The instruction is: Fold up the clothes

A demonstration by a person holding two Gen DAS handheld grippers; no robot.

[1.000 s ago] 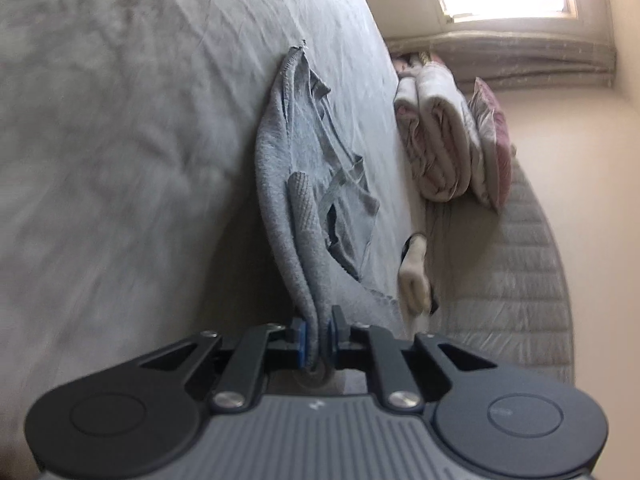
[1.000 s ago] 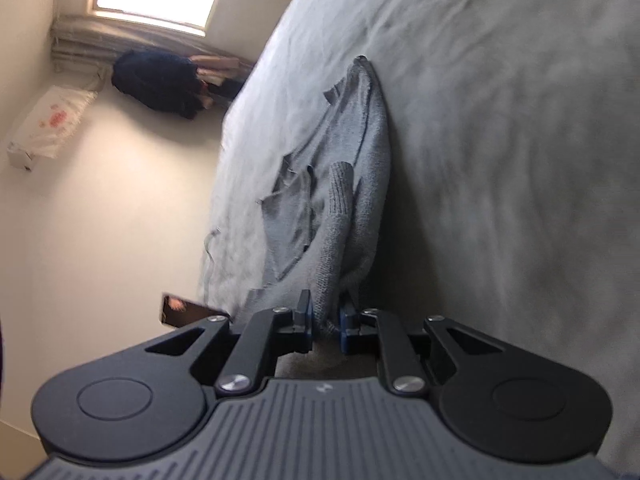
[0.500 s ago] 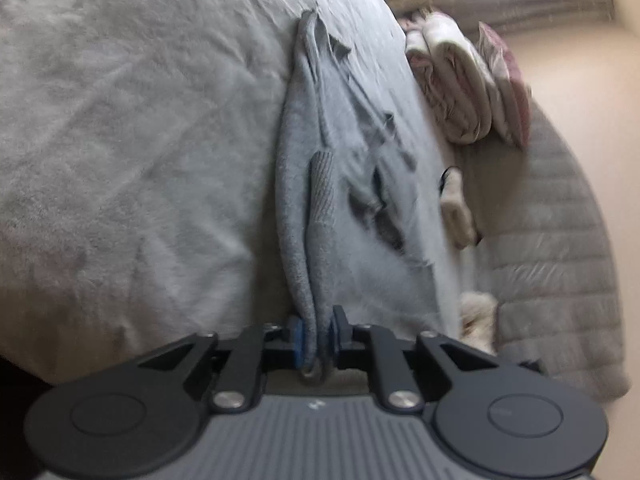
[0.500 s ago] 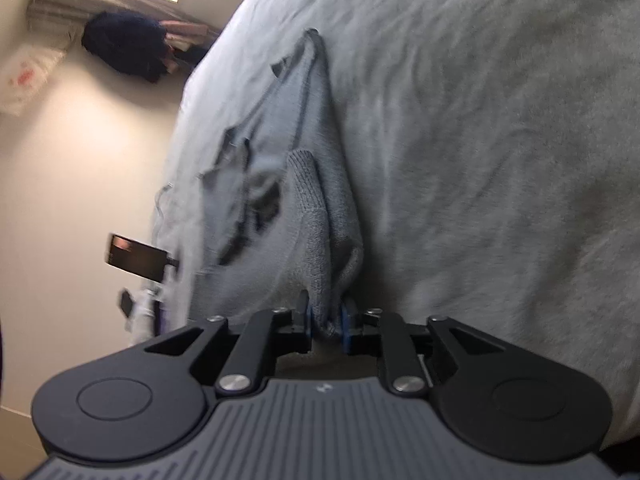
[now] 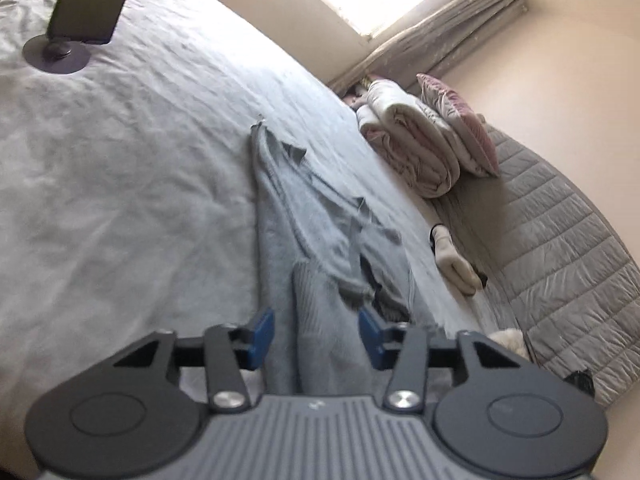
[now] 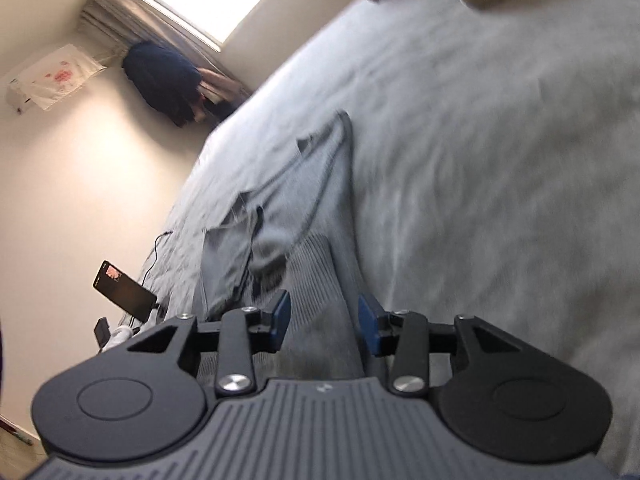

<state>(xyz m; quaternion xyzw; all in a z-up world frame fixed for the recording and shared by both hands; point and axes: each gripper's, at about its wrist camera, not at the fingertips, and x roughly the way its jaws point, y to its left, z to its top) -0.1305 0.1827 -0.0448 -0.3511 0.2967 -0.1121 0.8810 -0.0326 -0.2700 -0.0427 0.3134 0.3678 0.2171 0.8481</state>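
Both grippers, left (image 5: pixel 316 334) and right (image 6: pixel 323 322), opening since earlier frame, releasing grey ribbed knit garment (image 5: pixel 320 280) on bed; fold laid; next: withdraw, regrasp.

Each gripper, the left gripper (image 5: pixel 316 330) and the right gripper (image 6: pixel 323 318), has a grey ribbed body with a small pale mark at its top edge, flanked by two black round discs. Black link arms with silver screws (image 5: pixel 229 399) carry fingers tipped with blue pads (image 5: pixel 261 334)
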